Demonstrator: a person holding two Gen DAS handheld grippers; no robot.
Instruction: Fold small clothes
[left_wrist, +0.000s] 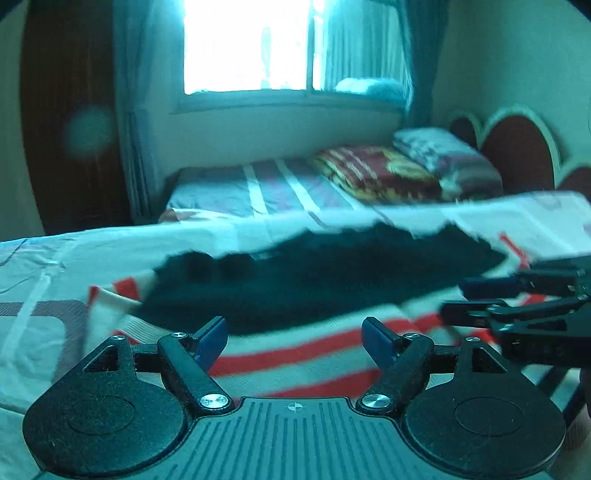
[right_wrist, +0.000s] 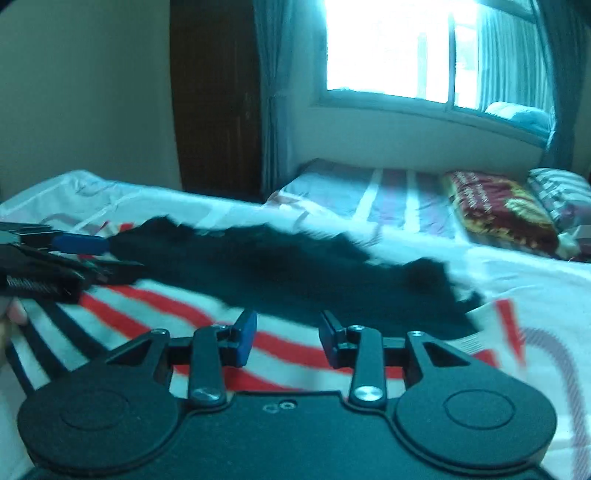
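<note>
Black fabric (left_wrist: 317, 280), ragged-edged, lies across a red-and-white striped garment (left_wrist: 295, 354) spread on the near bed (left_wrist: 44, 273). Left gripper (left_wrist: 294, 341) hovers above the stripes, jaws apart and empty; right gripper (right_wrist: 287, 338) likewise, its jaws narrower, nothing between the pads. Each wrist view catches the other gripper at its side edge, beside the black cloth. Only the left view shows a red scalloped headboard (left_wrist: 517, 151). Bare sheet surrounds the garment; a second bed (right_wrist: 399, 199) stands beyond.
</note>
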